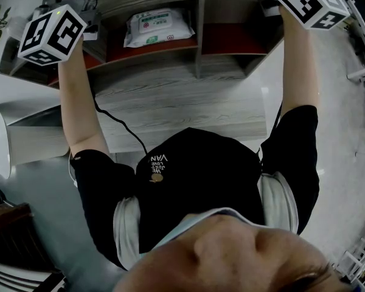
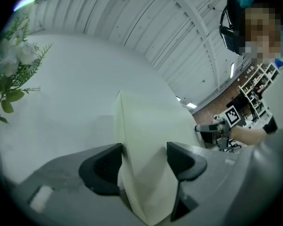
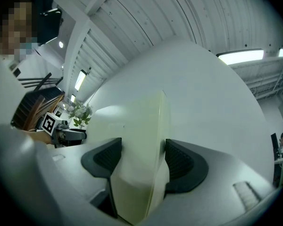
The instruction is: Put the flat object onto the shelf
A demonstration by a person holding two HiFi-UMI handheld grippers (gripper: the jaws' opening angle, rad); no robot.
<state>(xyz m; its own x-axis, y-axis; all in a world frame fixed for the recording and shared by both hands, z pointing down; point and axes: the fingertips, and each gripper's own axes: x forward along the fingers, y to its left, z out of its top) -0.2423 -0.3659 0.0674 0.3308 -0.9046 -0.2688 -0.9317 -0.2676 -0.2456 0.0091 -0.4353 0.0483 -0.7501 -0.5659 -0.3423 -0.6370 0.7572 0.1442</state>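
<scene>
Up by shelf [image 1: 199,41] | left fingers [image 2: 101,166], right fingers [image 3: 184,166] both grip board [image 2: 146,140] | step: holding it up | next: lay it flat on shelf

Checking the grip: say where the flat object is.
In both gripper views, the flat object is clamped between the left gripper's jaws and the right gripper's.

Left gripper [image 2: 145,150], right gripper [image 3: 143,146], raised, clamped.
</scene>
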